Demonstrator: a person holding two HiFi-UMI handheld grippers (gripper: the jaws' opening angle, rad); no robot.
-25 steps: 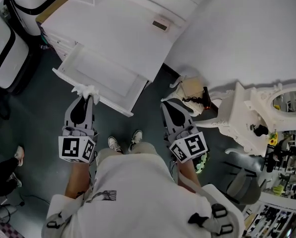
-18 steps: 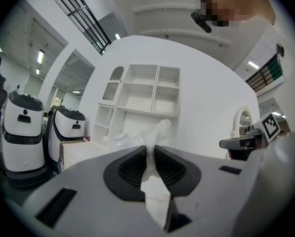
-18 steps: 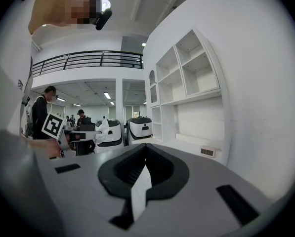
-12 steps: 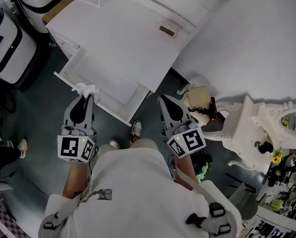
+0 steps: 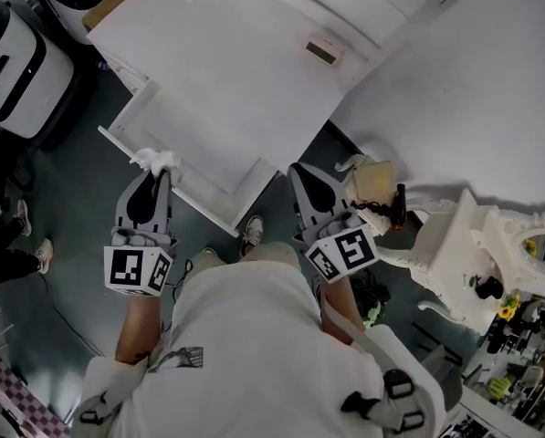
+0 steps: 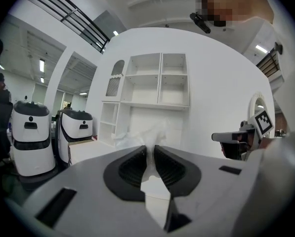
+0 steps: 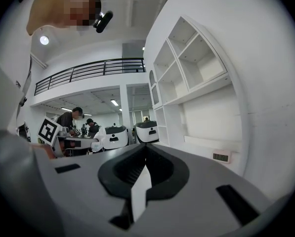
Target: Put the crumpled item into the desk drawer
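My left gripper (image 5: 160,175) is shut on the crumpled white item (image 5: 155,161), which sticks out past its tips right at the front rim of the open white drawer (image 5: 192,128). In the left gripper view the crumpled item (image 6: 146,136) is pinched between the dark pads, with the left gripper (image 6: 150,151) pointing at white shelves. My right gripper (image 5: 299,173) hangs to the right of the drawer's corner, over the dark floor. In its own view the right gripper (image 7: 146,148) is shut with nothing between the pads.
The white desk top (image 5: 235,53) carries a small display device (image 5: 324,50). White wheeled machines (image 5: 15,57) stand at the left. An ornate white stand (image 5: 468,245) and clutter sit at the right. My shoe (image 5: 251,231) is below the drawer.
The view has turned a little and the desk sits slightly higher in frame. Both grippers keep nearly the same pose; the left still holds the crumpled item at the drawer's front rim.
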